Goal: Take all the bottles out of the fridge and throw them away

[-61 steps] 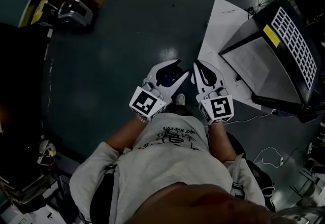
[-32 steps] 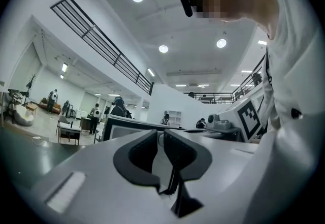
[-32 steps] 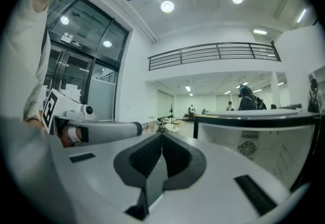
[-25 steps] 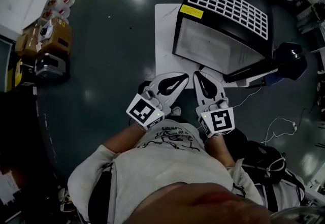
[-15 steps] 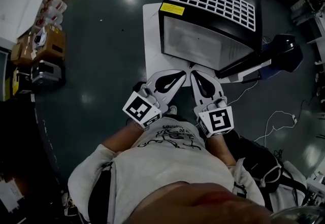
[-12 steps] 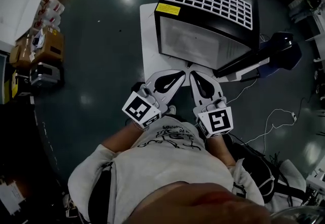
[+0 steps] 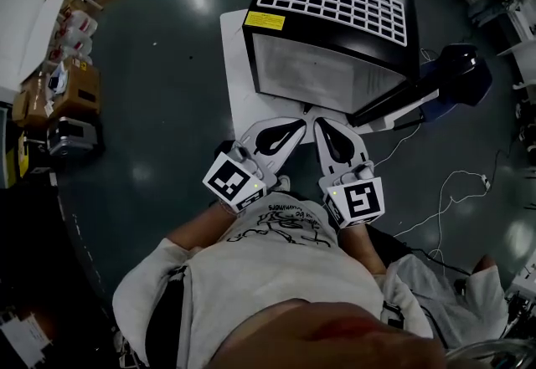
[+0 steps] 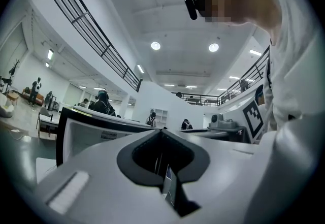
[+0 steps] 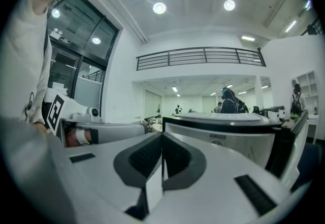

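The fridge (image 7: 327,66) stands on a white sheet (image 7: 234,66) on the floor, its grey front facing the person; the bottles cannot be seen. Just before it are the left hand-held gripper (image 7: 300,120) and the right hand-held gripper (image 7: 320,123), both with jaws closed on nothing. A blue object (image 7: 456,79) lies to the right, cardboard boxes (image 7: 71,87) well apart to the left, and cables (image 7: 452,192) trail nearby. A couple of seconds ago the fridge sat off to the right; it is now centred and nearer.

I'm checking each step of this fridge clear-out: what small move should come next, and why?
Probably open the right gripper and ease it toward the fridge. Both it and the left gripper are shut and empty, held side by side in front of the fridge, and no bottle shows in any view, so nothing can be grasped from here.
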